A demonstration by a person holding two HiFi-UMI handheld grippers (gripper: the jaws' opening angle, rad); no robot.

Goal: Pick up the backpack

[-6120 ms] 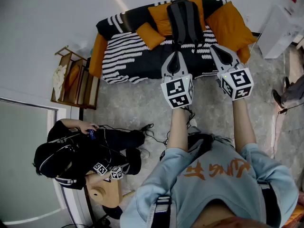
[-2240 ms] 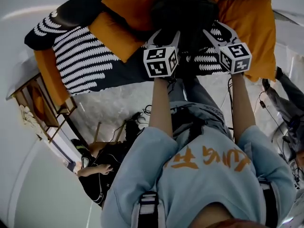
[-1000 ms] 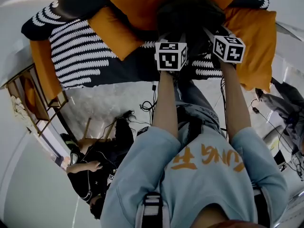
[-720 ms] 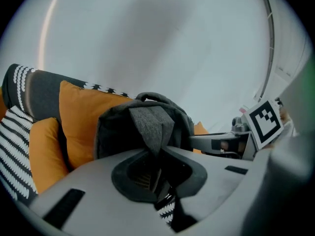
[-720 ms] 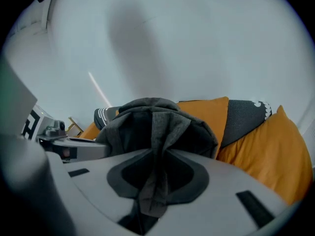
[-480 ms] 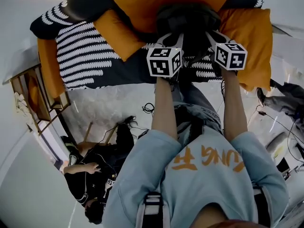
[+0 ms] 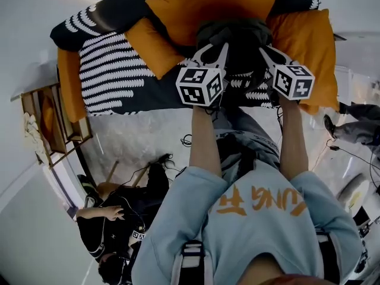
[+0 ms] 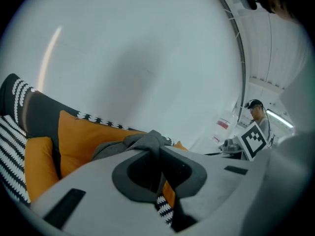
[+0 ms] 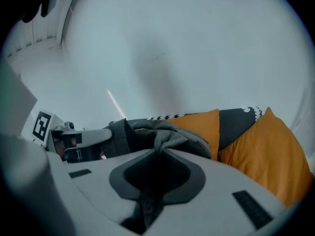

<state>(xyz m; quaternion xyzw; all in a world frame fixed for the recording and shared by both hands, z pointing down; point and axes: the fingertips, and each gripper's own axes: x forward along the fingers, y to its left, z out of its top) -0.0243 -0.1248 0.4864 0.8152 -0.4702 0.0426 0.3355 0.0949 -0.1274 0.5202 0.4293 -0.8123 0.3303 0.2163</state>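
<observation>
The dark grey backpack [image 7: 234,37] stands on the sofa against a big orange cushion [image 7: 208,5]. My left gripper [image 7: 218,46] has just been closing and is shut on a fold of the backpack's grey fabric [image 8: 147,140], which bunches up above the left gripper [image 8: 156,147]. My right gripper [image 7: 262,50] has also just been closing and pinches the backpack's grey fabric [image 9: 170,132] at the right gripper's tips [image 9: 161,150]. In the right gripper view the left gripper [image 9: 78,137] shows beyond the backpack. The backpack's lower part is hidden behind both grippers.
The sofa [image 7: 107,70] has a black-and-white striped cover and more orange cushions [image 7: 151,43] [image 7: 303,40]. A wooden rack [image 7: 50,120] stands at its left. A person in black [image 7: 119,218] sits on the floor among cables [image 7: 172,158]. Another person's legs [image 7: 356,129] are at the right.
Both grippers have closed on the backpack's top and drawn back toward me and upward. The backpack's fabric has bunched up between them.
</observation>
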